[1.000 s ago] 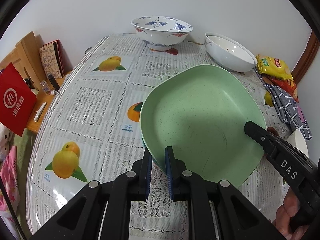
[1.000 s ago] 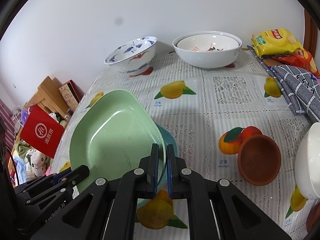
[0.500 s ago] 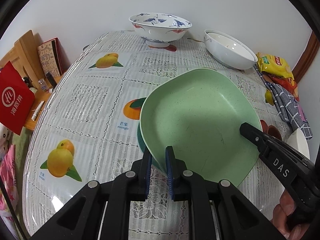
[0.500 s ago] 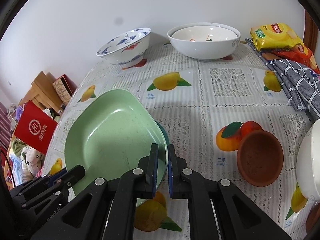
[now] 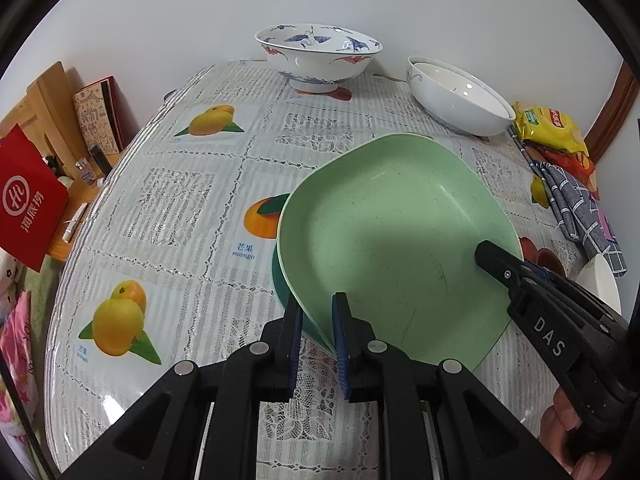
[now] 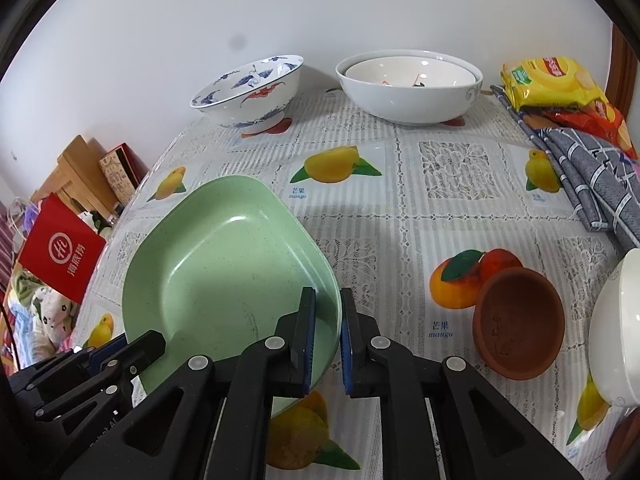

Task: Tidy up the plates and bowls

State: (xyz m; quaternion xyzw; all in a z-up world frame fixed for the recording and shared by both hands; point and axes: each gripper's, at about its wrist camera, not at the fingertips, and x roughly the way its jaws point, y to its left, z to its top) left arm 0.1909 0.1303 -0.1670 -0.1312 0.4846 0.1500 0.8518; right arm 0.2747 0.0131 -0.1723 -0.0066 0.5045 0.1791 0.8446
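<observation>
A light green squarish plate (image 5: 392,240) lies on a dark teal plate (image 5: 279,280), whose edge shows only at the left. My left gripper (image 5: 316,320) is shut on the green plate's near rim. My right gripper (image 6: 326,316) straddles the opposite rim (image 6: 338,304). Its jaws are opening, with the rim still between them and slack at the pads. From the left wrist the right gripper (image 5: 492,258) reaches over the plate's right edge. From the right wrist the green plate (image 6: 224,264) hides the teal one, and the left gripper (image 6: 152,344) sits at its lower left.
A blue-and-white patterned bowl (image 6: 248,92) and two nested white bowls (image 6: 408,88) stand at the back. A brown clay bowl (image 6: 516,320) and a white bowl (image 6: 616,328) sit to the right. Snack bags (image 6: 552,80) and a grey checked cloth (image 6: 584,176) lie far right. The table edge drops off left.
The green plate has settled lower over the teal plate, which no longer shows in the right wrist view. The right jaws have widened slightly. The left grip looks unchanged.
</observation>
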